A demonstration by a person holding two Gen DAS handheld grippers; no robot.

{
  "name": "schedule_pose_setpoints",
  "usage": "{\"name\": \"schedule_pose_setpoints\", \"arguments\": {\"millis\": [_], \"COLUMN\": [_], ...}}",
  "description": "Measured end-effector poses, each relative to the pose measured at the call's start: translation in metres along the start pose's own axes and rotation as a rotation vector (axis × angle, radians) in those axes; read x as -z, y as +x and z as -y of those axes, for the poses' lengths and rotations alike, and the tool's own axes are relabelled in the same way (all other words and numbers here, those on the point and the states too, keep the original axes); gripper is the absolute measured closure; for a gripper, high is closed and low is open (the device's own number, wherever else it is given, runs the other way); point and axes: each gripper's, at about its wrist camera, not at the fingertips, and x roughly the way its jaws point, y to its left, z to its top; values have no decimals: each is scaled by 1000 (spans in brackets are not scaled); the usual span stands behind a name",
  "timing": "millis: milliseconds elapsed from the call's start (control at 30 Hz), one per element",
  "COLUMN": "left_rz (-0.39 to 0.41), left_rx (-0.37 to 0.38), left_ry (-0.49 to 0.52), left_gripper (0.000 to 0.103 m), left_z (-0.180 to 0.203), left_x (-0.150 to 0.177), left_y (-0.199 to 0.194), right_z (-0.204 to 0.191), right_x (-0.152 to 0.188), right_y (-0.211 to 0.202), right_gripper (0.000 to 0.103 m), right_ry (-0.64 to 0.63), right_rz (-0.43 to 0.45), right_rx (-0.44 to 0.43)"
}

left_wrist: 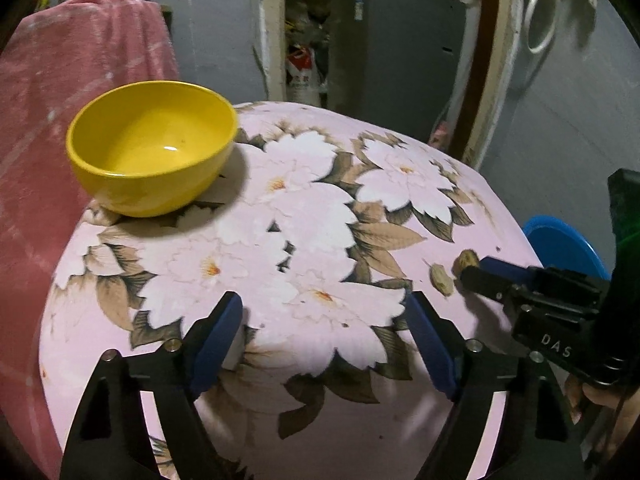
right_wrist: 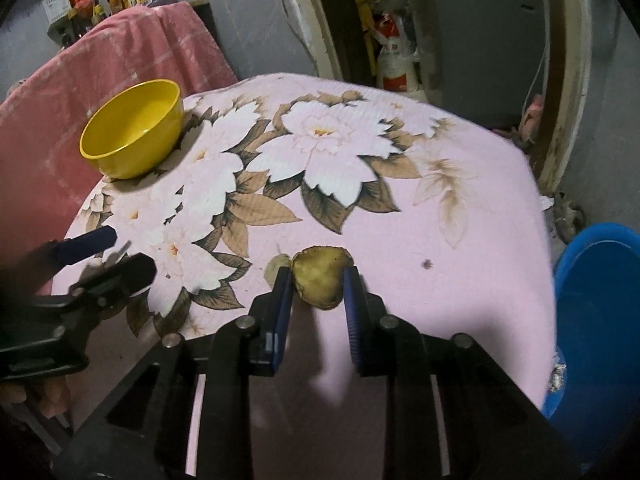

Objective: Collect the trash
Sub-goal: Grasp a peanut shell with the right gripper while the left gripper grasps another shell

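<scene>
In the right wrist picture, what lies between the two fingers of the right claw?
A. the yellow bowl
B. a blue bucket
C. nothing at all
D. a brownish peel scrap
D: in the right wrist view the right claw has its fingers on either side of a brownish peel scrap on the floral tablecloth; the yellow bowl stands far off and the blue bucket is beside the table.

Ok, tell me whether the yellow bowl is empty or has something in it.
Empty. The yellow bowl stands upright on the flowered table, and both wrist views show only its bare glossy inside.
</scene>
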Motion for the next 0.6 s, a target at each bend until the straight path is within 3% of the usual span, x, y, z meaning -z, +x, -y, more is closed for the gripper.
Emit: {"name": "schedule_pose_setpoints", "arguments": {"millis": [367, 600], "left_rz": [-66, -120], "left_rx": [110, 161], "left_ry": [192, 235], "left_gripper": [51, 68], "left_z": [49, 70], "left_x": [-12, -24], "left_y": [25, 47], "right_z": [23, 35], "right_x": [13, 21], "right_y": [-19, -30], "right_gripper": [51, 51], "right_ry": [57, 83], "right_rz": [23, 33], "right_rx": [34, 34]}}
